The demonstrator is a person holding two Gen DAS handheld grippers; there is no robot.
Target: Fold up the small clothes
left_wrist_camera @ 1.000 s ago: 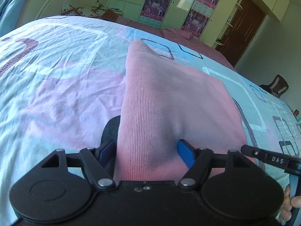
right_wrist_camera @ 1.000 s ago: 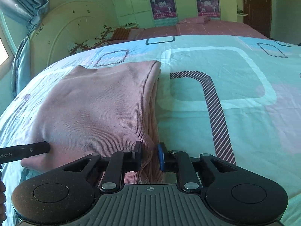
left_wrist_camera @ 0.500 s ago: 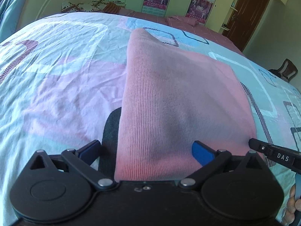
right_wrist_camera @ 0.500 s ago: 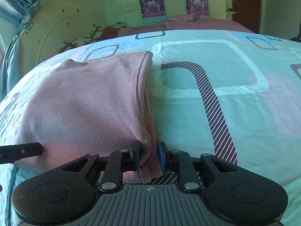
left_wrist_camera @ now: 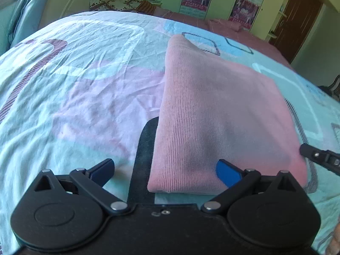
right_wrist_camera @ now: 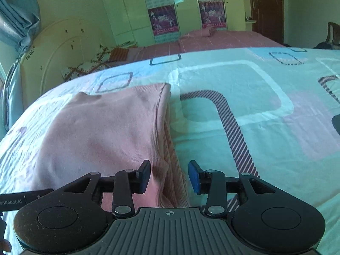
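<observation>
A folded pink knit garment (left_wrist_camera: 221, 114) lies flat on the patterned bed sheet (left_wrist_camera: 80, 89). My left gripper (left_wrist_camera: 165, 170) is open wide, its blue pads either side of the garment's near edge, not touching it. In the right wrist view the same pink garment (right_wrist_camera: 102, 136) lies left of centre. My right gripper (right_wrist_camera: 169, 177) is open, with the garment's right-hand folded edge lying loose between the pads. The tip of the right gripper (left_wrist_camera: 318, 156) shows at the right of the left wrist view.
A dark strip (left_wrist_camera: 146, 146) of the sheet's print shows beside the garment's left edge. A white headboard (right_wrist_camera: 57, 55) and pillows (right_wrist_camera: 93, 63) stand at the back left, a second pink bed (right_wrist_camera: 212, 40) and green wardrobes (right_wrist_camera: 136, 10) behind.
Both grippers have opened and let go of the pink garment, which now rests flat on the bed. Both have drawn back a little.
</observation>
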